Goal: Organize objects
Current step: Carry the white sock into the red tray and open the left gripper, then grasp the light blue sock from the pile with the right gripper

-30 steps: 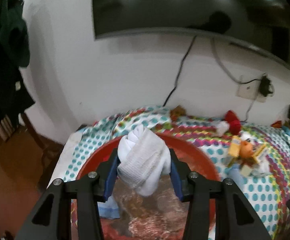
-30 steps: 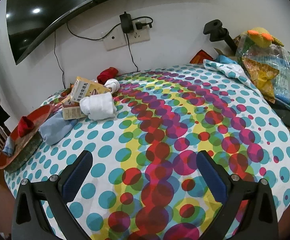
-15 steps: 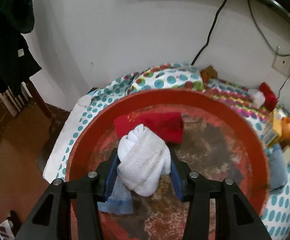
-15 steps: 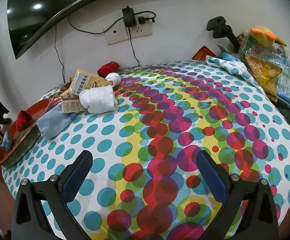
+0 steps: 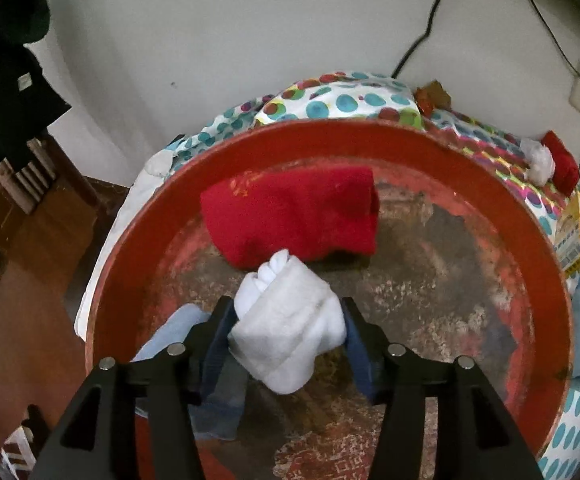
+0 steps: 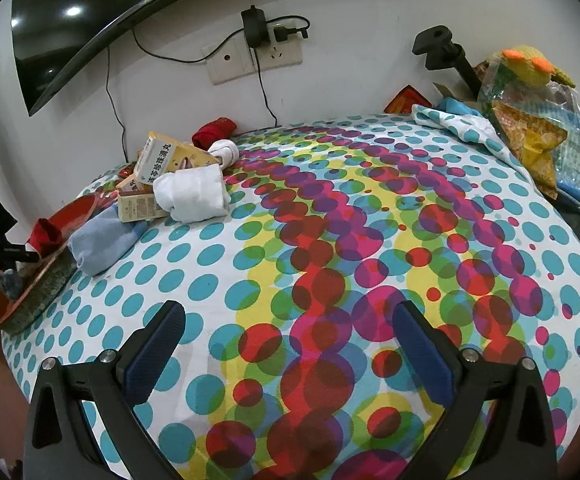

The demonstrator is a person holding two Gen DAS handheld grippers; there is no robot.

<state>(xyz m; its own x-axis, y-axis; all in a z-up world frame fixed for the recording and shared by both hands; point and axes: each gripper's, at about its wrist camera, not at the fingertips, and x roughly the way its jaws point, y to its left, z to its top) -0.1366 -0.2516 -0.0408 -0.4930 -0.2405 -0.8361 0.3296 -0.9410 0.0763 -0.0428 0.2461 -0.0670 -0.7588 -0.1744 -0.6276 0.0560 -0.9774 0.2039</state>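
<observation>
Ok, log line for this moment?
left gripper: shut on white sock, over red tray | right gripper: open, empty, above cloth

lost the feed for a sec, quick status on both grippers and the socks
Left hand-held gripper shut on white sock roll, over red tray. Right hand-held gripper open, empty. Red sock and blue sock lie in the tray near the drop spot.

Ahead of the right tool, up the wall: black screen, wall socket with plugged adapter. Far right: black mount. Left of the left tool: dark hanging garment, brown floor.
</observation>
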